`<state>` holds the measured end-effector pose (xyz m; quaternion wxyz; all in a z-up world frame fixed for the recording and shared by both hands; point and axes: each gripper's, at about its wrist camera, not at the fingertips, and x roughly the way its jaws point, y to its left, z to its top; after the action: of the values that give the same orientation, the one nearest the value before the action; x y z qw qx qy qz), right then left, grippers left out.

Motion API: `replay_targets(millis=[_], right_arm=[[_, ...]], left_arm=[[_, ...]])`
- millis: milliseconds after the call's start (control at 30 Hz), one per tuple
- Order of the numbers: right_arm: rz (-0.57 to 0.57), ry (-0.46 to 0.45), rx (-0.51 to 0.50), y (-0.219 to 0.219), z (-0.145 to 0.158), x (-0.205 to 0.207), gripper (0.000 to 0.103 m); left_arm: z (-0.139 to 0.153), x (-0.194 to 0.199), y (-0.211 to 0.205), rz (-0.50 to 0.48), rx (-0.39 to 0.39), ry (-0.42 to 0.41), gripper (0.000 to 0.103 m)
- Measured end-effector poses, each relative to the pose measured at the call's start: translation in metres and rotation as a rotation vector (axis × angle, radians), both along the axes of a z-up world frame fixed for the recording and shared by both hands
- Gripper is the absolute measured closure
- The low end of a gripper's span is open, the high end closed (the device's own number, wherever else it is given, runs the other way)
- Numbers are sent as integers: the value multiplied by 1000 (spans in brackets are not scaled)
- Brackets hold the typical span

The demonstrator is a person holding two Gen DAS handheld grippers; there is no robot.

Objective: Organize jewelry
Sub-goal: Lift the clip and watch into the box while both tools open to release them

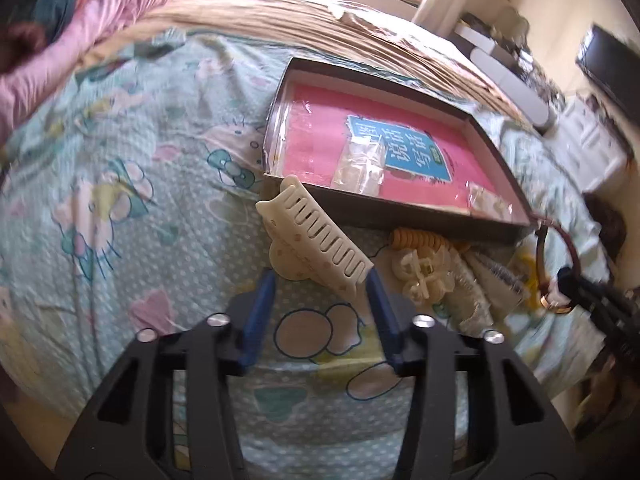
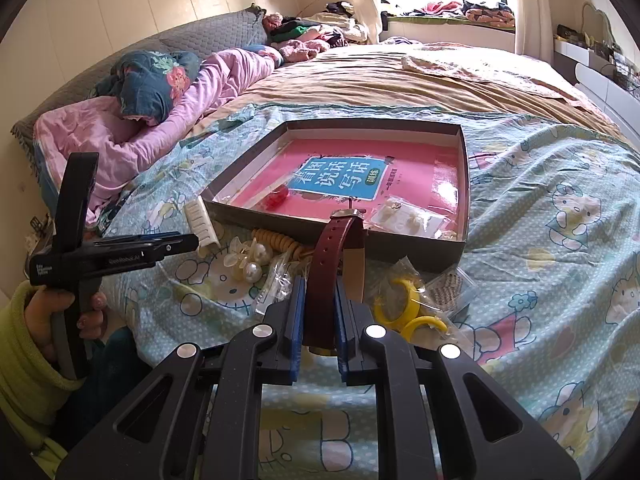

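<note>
Jewelry, mixed lot: loose pieces lie in a heap on the cartoon-print bedsheet (image 2: 540, 184), just in front of the near wall of a shallow dark tray (image 2: 466, 184).

Item 1. Wristwatch (image 2: 340, 256), maroon strap, metal case. Held upright in the right gripper (image 2: 320, 316), whose blue pads are closed tight on the lower strap; the case end stands over the near wall of the tray.

Item 2. Cream hair claw clip (image 1: 316, 240), toothed. Lies on the sheet touching the tray's near-left corner. The left gripper (image 1: 322, 284) sits right at it with its jaws part open; the pads flank the clip's near end and do not appear to press it. Not held.

Item 3. Spiral hair tie (image 2: 278, 240), amber; pearl cluster clip (image 2: 248, 260); yellow rings in a clear bag (image 2: 408, 312). All on the sheet, untouched.

Item 4. Tray contents: pink book (image 2: 416, 172) as liner, red piece (image 2: 278, 198), bagged earrings (image 2: 408, 220).

Handling note, step in hand: placing the watch in the tray. Judged best to carry it forward clear of the wall, lower until the strap rests on bare pink, away from the earring bag, then release. The strap is limp and may flop over the edge if released early.
</note>
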<state>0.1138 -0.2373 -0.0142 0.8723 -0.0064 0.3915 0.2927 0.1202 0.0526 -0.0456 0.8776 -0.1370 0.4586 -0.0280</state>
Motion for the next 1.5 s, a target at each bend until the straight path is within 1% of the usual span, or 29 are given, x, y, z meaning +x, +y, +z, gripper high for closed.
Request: replay_targets(millis=[33, 67, 133, 233, 300, 367, 400, 533, 600, 800, 867, 1000, 1067, 1100, 1400, 1500], right_arm=[[-2, 1, 3, 0, 0, 0, 90], [-3, 2, 4, 0, 0, 1, 90], [-7, 3, 10, 0, 0, 2, 90], [-7, 2, 17, 0, 2, 3, 90], [-4, -6, 24, 0, 4, 4, 90], [-2, -13, 30, 0, 6, 7, 90], [-2, -17, 34, -1, 8, 9, 90], [-7, -33, 49, -2, 14, 17, 90], [-10, -44, 54, -2, 18, 22, 90], [-35, -83, 71, -6, 31, 40, 90], [-44, -100, 73, -8, 34, 46, 90], [-66, -121, 71, -10, 38, 61, 90], [-79, -124, 69, -13, 38, 68, 90], [-88, -123, 68, -14, 37, 73, 90], [-147, -80, 27, -20, 15, 101, 90], [-161, -63, 14, -21, 8, 108, 90]], left_arm=[[0, 3, 1, 14, -18, 6, 48], [0, 5, 2, 24, -29, 10, 45], [-1, 13, 1, 37, -46, 29, 44], [-7, 25, -1, 65, -38, 49, 44], [-16, 34, 1, 80, -60, 78, 44], [-20, 38, 0, 83, -58, 80, 45], [-19, 39, -1, 84, -45, 76, 53], [-16, 38, -3, 69, -20, 67, 56], [-10, 35, -6, 58, 2, 49, 58], [21, 26, -13, 28, 43, -35, 59], [31, 29, -14, 27, 53, -61, 60], [40, 40, -18, 18, 77, -87, 60], [43, 49, -18, 19, 86, -95, 61], [43, 51, -18, 22, 88, -98, 66], [35, 82, -14, 32, 71, -91, 67], [34, 90, -16, 27, 83, -98, 68]])
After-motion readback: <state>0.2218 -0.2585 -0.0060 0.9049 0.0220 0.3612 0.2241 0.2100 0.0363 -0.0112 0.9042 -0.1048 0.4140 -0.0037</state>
